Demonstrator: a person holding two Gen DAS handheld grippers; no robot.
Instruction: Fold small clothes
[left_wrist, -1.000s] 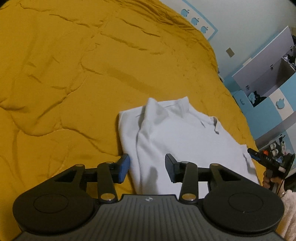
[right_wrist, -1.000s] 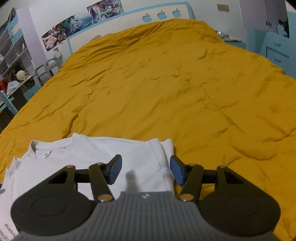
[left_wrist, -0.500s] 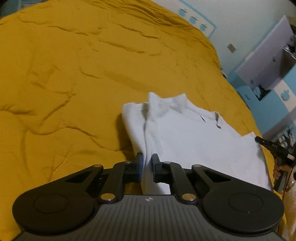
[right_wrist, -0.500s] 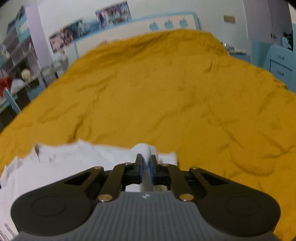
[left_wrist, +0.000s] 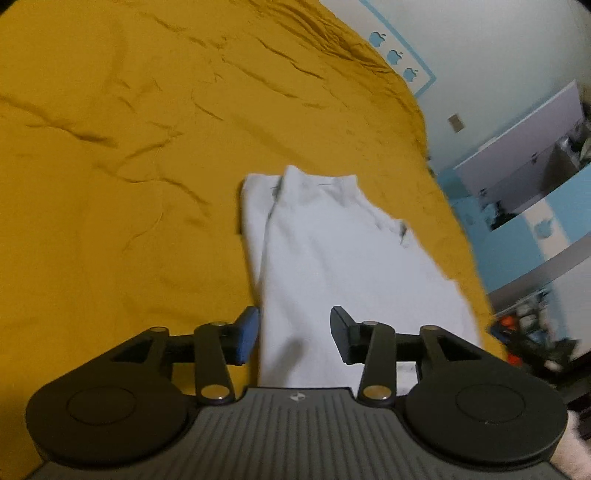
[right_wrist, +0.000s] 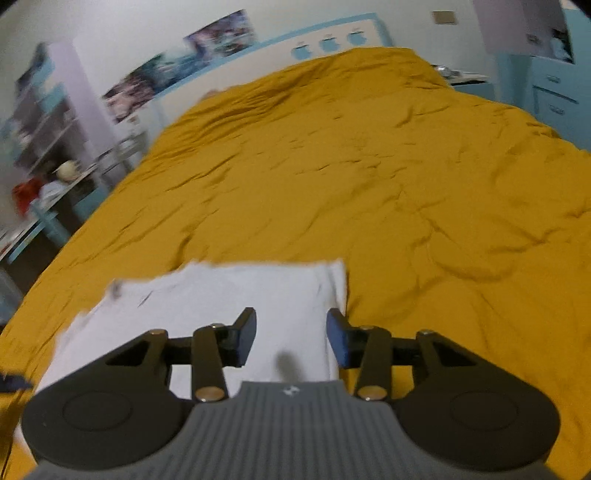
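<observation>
The white shirt (left_wrist: 332, 258) lies flat on the bed, close to the near edge of the yellow bedspread (left_wrist: 129, 166), and it is already folded partly: in the left wrist view one long side is turned over the body, so a straight fold line runs along that side, and the collar end points away toward the far side of the bed. In the right wrist view the same shirt (right_wrist: 229, 295) looks like a tidy rectangle with a straight far edge and a clean corner. The left gripper (left_wrist: 293, 332) is above the near end of the cloth; its jaws have just been opening and now stand apart, with the shirt below them but nothing pressed between the pads. The right gripper (right_wrist: 291, 336) is above the shirt's corner; its jaws have also just been opening, and they hold nothing. I judge that one fold is finished and released, and that a further fold, perhaps across the length to make a small packet, is still to do; whether other clothes wait I cannot tell. The bedspread (right_wrist: 406, 166) is wrinkled and soft and covers nearly the whole bed. Around it are a pale wall with blue apple shapes (left_wrist: 395, 55), posters (right_wrist: 184, 55), a shelf with small things (right_wrist: 44, 147) beside the bed, and blue and white cabinets (left_wrist: 524, 177).
</observation>
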